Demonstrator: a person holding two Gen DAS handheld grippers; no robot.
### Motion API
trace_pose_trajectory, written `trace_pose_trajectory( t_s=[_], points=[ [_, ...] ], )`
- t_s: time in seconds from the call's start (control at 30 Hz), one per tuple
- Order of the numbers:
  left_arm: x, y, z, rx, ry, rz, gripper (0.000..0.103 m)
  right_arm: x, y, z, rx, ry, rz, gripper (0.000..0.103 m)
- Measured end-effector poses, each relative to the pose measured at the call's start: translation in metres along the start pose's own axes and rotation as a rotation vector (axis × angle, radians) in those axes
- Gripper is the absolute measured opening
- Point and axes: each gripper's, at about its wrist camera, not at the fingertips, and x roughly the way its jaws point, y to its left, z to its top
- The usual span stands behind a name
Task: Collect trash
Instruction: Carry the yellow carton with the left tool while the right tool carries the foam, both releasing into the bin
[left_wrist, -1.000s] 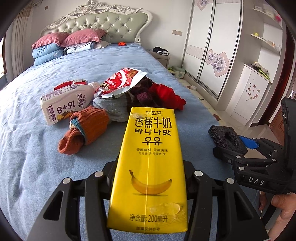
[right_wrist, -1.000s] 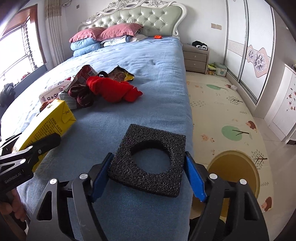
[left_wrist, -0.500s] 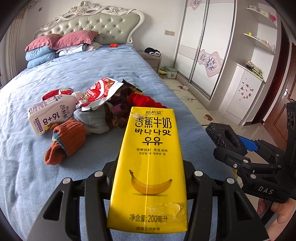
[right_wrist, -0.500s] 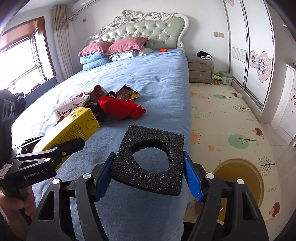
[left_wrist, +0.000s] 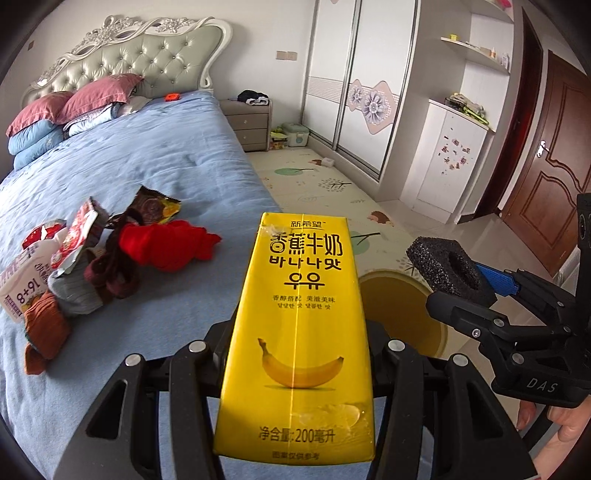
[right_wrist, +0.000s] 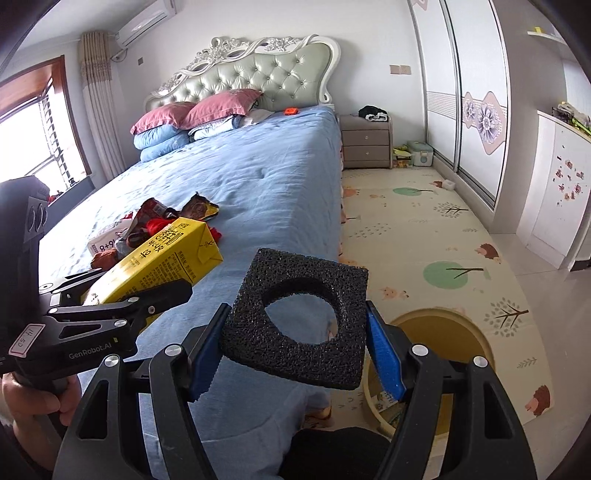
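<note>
My left gripper (left_wrist: 301, 325) is shut on a yellow banana milk carton (left_wrist: 295, 295), which stands up between its fingers over the blue bed's right edge. The right wrist view shows the same carton (right_wrist: 159, 254) at the left, in the left gripper (right_wrist: 147, 291). My right gripper (right_wrist: 295, 343) is shut on a black foam square with a round hole (right_wrist: 295, 362), its blue pads pressing both sides. In the left wrist view, the foam (left_wrist: 436, 258) and right gripper (left_wrist: 476, 291) hang to the right. A round yellow bin (right_wrist: 476, 332) stands on the floor below them.
A pile lies on the blue bed (left_wrist: 166, 158): red sock (left_wrist: 170, 243), snack wrappers (left_wrist: 155, 206), white milk bottle (left_wrist: 22, 291), orange sock (left_wrist: 44, 328). The bin (left_wrist: 402, 314) sits on a patterned play mat (right_wrist: 424, 229). Beyond it are a bedside table (right_wrist: 365, 140) and a wardrobe.
Both grippers have swung right, away from the pile and past the bed's edge, still holding the carton and the foam. The yellow bin now shows under them.
</note>
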Motion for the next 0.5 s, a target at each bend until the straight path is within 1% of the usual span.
trace_pose_trajectory(
  t_s=[0.13,0.2,0.33,0.5],
  points=[
    [0.019,-0.024,0.01,0.029,0.033,-0.045,0.051,-0.009,-0.031,-0.005,0.051,-0.01,-0.037,0.068],
    [0.031,-0.035,0.015,0.037,0.056,-0.085,0.051,-0.013,-0.049,-0.008,0.084,-0.013,-0.051,0.068],
    [0.063,-0.06,0.021,0.067,0.131,-0.151,0.051,-0.017,-0.08,-0.014,0.131,-0.011,-0.095,0.068],
    [0.102,-0.091,0.026,0.117,0.22,-0.187,0.051,-0.02,-0.115,-0.023,0.17,0.0,-0.137,0.068]
  ],
)
